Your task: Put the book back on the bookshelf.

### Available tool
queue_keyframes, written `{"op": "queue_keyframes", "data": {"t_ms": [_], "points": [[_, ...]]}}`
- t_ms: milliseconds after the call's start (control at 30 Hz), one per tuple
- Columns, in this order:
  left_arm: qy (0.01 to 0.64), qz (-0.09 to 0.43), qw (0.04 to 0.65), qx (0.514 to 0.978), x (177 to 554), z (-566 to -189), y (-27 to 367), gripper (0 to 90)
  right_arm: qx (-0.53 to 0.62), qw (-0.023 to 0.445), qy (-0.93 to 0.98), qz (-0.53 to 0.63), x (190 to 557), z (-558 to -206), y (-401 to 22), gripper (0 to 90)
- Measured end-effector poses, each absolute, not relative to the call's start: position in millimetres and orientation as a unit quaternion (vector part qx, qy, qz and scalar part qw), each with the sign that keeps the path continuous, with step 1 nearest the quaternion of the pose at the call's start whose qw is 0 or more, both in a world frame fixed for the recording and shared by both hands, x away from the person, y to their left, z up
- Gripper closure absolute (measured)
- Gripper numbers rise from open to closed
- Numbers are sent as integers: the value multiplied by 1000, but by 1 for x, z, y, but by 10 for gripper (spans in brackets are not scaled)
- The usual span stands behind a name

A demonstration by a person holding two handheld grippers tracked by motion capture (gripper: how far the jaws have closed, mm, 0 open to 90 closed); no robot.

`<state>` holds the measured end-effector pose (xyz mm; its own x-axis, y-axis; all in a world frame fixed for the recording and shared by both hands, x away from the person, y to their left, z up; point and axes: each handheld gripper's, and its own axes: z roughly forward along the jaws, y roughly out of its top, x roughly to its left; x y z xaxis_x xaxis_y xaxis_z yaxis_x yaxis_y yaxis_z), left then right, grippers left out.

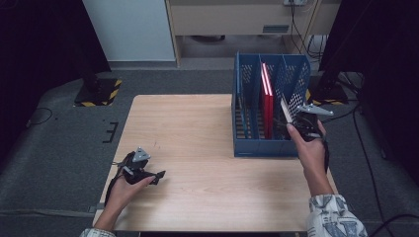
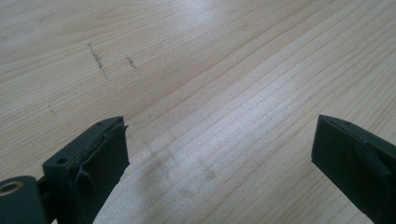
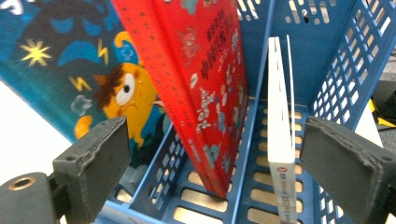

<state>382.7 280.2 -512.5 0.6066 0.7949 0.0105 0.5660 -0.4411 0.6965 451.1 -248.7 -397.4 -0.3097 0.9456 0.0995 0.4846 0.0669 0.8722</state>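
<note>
Blue rack: a perforated plastic file rack stands on the right half of the table, with upright compartments side by side.
White book: a thin white book stands upright in the rack's rightmost compartment, its lower edge down on the slotted floor; from above it leans near the rack's right wall.
Red book: a red book stands in the middle compartment, tilted, just left of the divider beside the white one.
Teal book: a teal picture book sits in the compartment left of the red one.
Right hand-held gripper: released, jaws spread wide at the rack's front, the white book between them but free of both pads.
Left hand-held gripper: released, jaws wide apart over bare wood near the table's front left.
</note>
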Motion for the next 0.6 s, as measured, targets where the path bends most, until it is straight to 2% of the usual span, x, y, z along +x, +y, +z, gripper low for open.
{"op": "queue_keyframes", "data": {"t_ms": [600], "points": [[410,170,334,832,383,-513,280,30,491,241,709,446,413,-407,-224,77]]}}
